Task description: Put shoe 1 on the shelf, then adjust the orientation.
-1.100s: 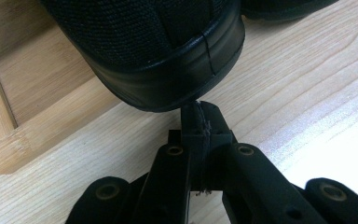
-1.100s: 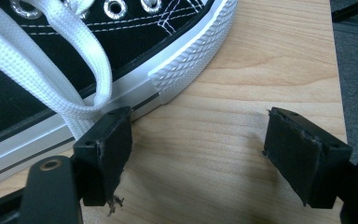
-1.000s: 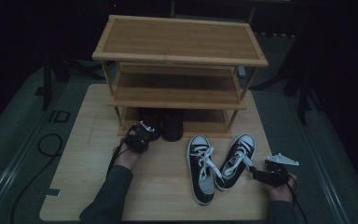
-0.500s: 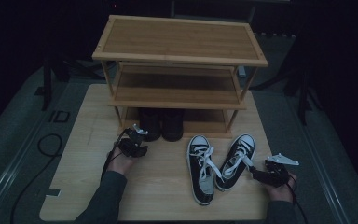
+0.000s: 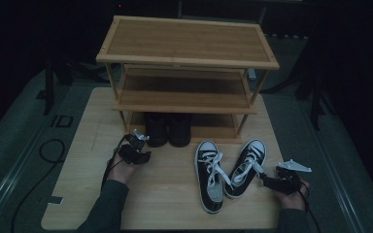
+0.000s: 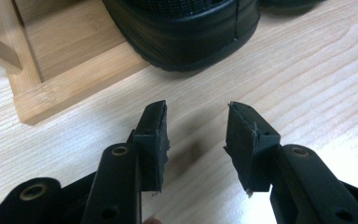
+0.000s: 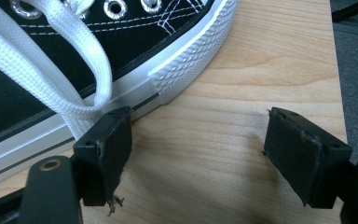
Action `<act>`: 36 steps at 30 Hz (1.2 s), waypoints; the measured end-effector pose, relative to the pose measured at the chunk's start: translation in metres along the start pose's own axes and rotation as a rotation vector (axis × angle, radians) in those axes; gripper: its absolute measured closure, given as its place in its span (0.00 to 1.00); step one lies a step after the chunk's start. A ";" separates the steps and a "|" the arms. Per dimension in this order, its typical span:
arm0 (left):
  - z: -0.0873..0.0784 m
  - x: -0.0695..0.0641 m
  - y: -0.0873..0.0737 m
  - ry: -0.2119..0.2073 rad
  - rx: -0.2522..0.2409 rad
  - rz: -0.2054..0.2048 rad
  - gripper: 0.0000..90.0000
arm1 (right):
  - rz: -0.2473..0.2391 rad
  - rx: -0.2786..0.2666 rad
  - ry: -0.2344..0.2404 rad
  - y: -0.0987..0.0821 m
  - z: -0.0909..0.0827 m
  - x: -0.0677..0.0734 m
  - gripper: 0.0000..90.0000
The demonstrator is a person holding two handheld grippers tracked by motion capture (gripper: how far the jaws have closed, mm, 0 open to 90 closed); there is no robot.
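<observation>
We have the left gripper [image 5: 143, 145] just in front of the black shoes [image 5: 169, 129], which stand side by side on the bottom shelf of the bamboo rack [image 5: 187, 43], heels toward us; its jaws have just been opening and nothing sits between them, so we judge that pair to be stowed. Over on the right gripper [image 5: 267, 180] the jaws gape wide and empty too, one pad right against the sole of the right sneaker [image 5: 245, 166]; both black-and-white sneakers lie on the wooden board [image 5: 92, 160], probably next for the rack.
</observation>
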State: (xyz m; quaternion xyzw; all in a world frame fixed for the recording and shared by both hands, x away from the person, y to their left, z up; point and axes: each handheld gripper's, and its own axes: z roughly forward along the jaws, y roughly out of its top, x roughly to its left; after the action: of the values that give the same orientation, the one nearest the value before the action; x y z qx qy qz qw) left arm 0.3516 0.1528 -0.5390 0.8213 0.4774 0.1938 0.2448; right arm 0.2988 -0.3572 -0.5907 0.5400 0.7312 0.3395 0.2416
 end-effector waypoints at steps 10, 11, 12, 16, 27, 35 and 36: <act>-0.005 -0.003 -0.008 -0.020 -0.016 -0.003 0.64 | -0.001 0.000 0.000 0.000 0.000 0.000 0.26; -0.006 -0.002 -0.008 -0.023 -0.021 -0.005 0.64 | -0.001 0.001 0.000 0.000 0.000 0.000 0.26; -0.006 -0.002 -0.008 -0.023 -0.021 -0.005 0.64 | -0.001 0.001 0.000 0.000 0.000 0.000 0.26; -0.007 -0.003 -0.011 -0.028 -0.026 -0.016 0.64 | -0.005 0.001 0.004 0.000 0.000 0.000 0.26; -0.005 -0.004 -0.013 -0.047 -0.017 -0.019 0.62 | -0.004 0.015 0.000 0.002 0.000 0.000 0.24; -0.006 -0.003 -0.015 -0.049 -0.016 -0.023 0.62 | -0.038 0.089 0.027 0.011 -0.003 0.004 0.40; -0.006 -0.003 -0.015 -0.047 -0.016 -0.025 0.62 | -0.048 0.097 0.034 0.012 -0.004 0.004 0.43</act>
State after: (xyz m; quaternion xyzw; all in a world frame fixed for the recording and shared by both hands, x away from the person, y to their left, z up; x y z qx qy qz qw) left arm 0.3366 0.1579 -0.5435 0.8177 0.4800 0.1751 0.2651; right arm 0.3023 -0.3517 -0.5795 0.5277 0.7635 0.3070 0.2108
